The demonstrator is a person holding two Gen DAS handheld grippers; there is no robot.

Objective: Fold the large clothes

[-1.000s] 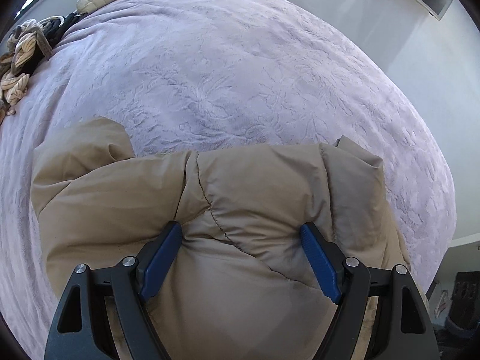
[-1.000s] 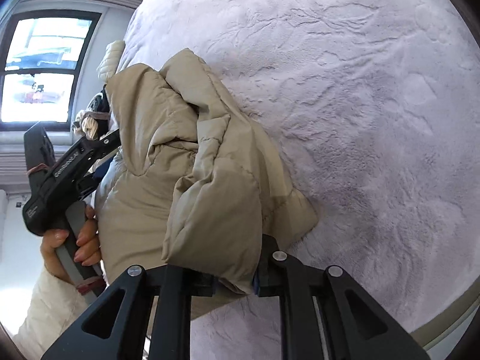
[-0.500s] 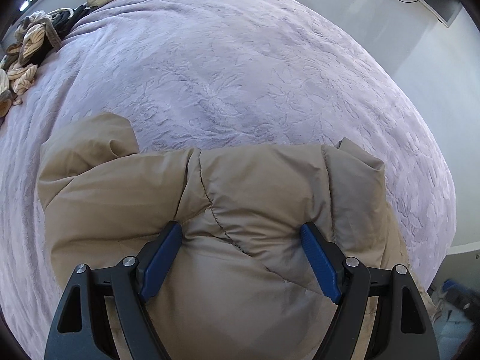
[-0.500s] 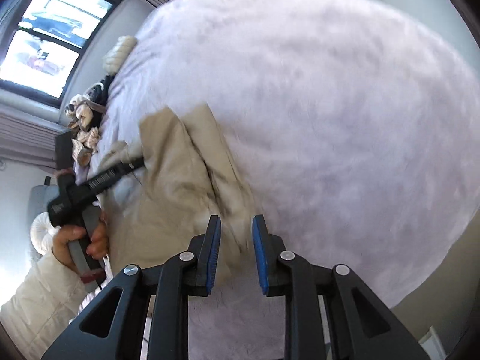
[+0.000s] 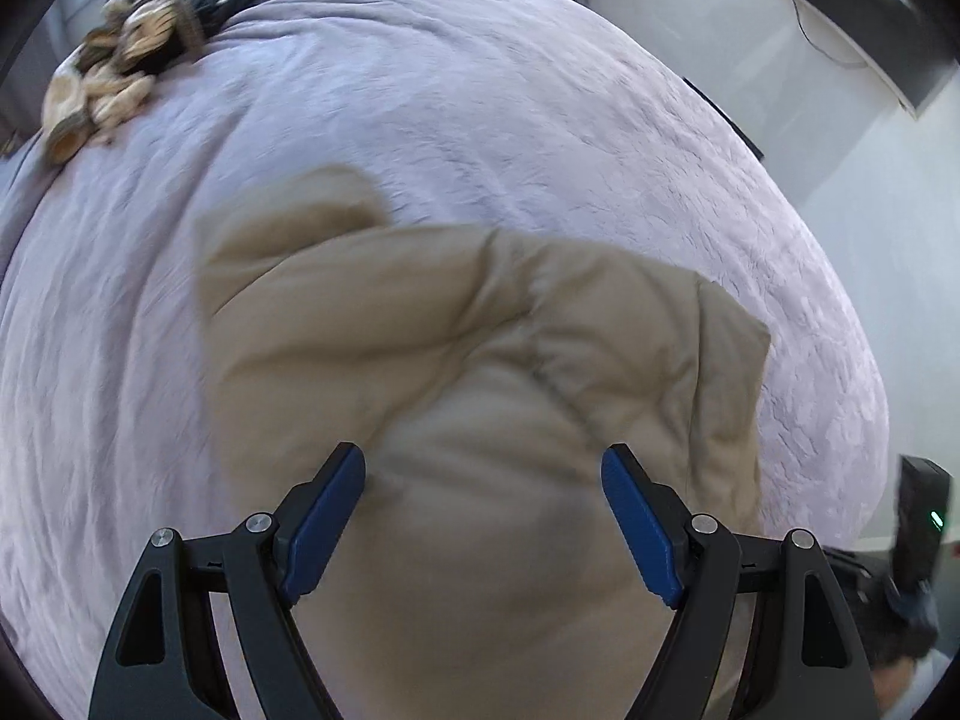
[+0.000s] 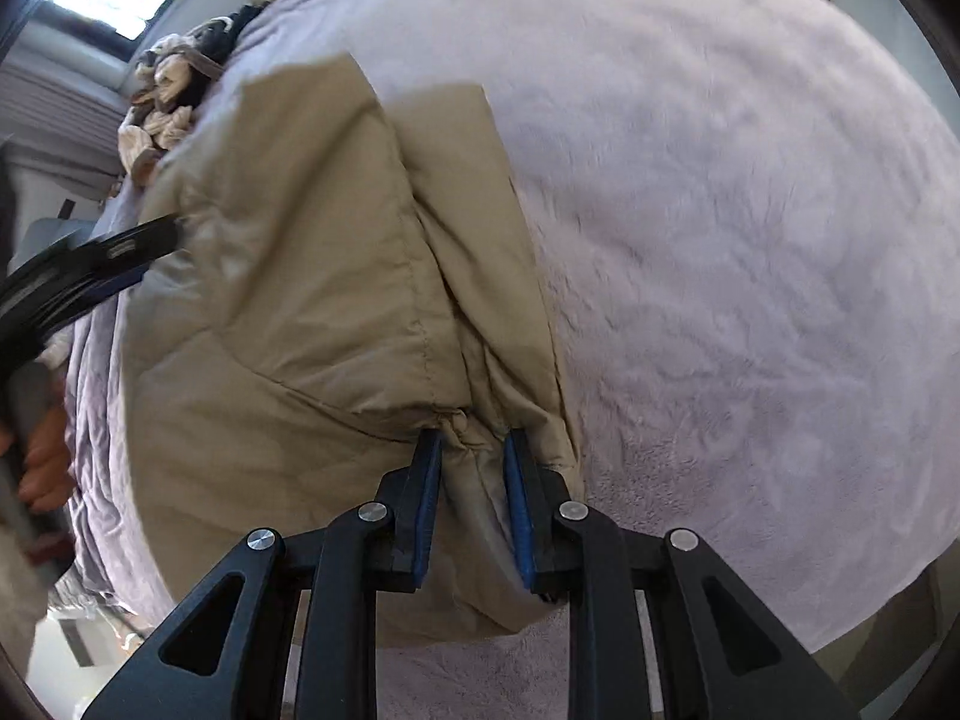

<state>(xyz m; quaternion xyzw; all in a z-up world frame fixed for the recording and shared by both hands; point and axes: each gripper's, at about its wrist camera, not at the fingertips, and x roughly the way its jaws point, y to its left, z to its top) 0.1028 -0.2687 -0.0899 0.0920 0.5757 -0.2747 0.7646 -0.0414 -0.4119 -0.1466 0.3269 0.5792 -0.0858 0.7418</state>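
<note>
A tan padded jacket (image 6: 312, 324) lies bunched and partly folded on a lilac bedspread (image 6: 750, 240), toward the near side of the bed. The right gripper (image 6: 471, 450) has its jaws drawn close around a gathered ridge of fabric at the jacket's near edge; they appear to pinch it, though a narrow gap shows between the blue pads. The left gripper (image 5: 483, 480) hovers over the jacket's puffy middle with its jaws spread wide, holding nothing. The slippery quilted shell could slide out of the right gripper's thin pinch when pulled, or the thick filling could spring a fold back open. The bed's edge lies just beyond the jacket in the right wrist view, so a drag that way risks spilling it over. Broad bare bedspread stretches ahead, well apart from a heap of clothes (image 5: 114, 78) at the far corner.
</note>
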